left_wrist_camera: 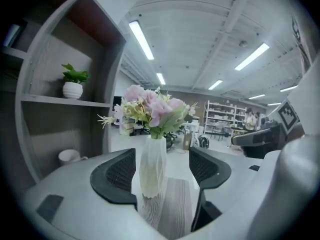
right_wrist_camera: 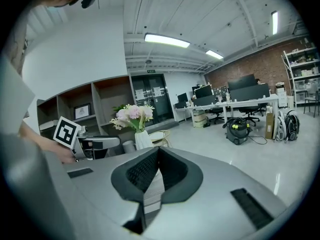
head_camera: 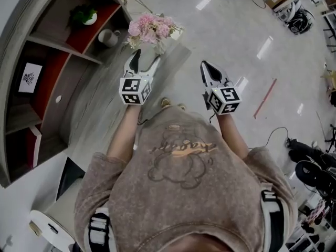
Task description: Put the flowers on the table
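Pink flowers [head_camera: 151, 27] stand upright in a white faceted vase [left_wrist_camera: 152, 166] on a grey wood-grain tabletop [head_camera: 102, 101] beside the shelves. My left gripper [head_camera: 146, 58] is open and points at the vase. In the left gripper view the vase rises in the gap of the left gripper [left_wrist_camera: 162, 166], closer to the left finger [left_wrist_camera: 117, 174]; I cannot tell whether they touch. My right gripper [head_camera: 205, 65] hangs over the floor to the right, shut with nothing in it. The right gripper view shows the right gripper [right_wrist_camera: 159, 153] closed, with the flowers [right_wrist_camera: 132, 114] far off at the left.
A curved shelf unit [head_camera: 50, 41] holds a small potted plant [head_camera: 86, 16], a white cup [head_camera: 107, 37] and a framed picture [head_camera: 30, 77]. A red strip [head_camera: 265, 97] lies on the grey floor. Desks and a vacuum cleaner [right_wrist_camera: 236, 129] stand farther away.
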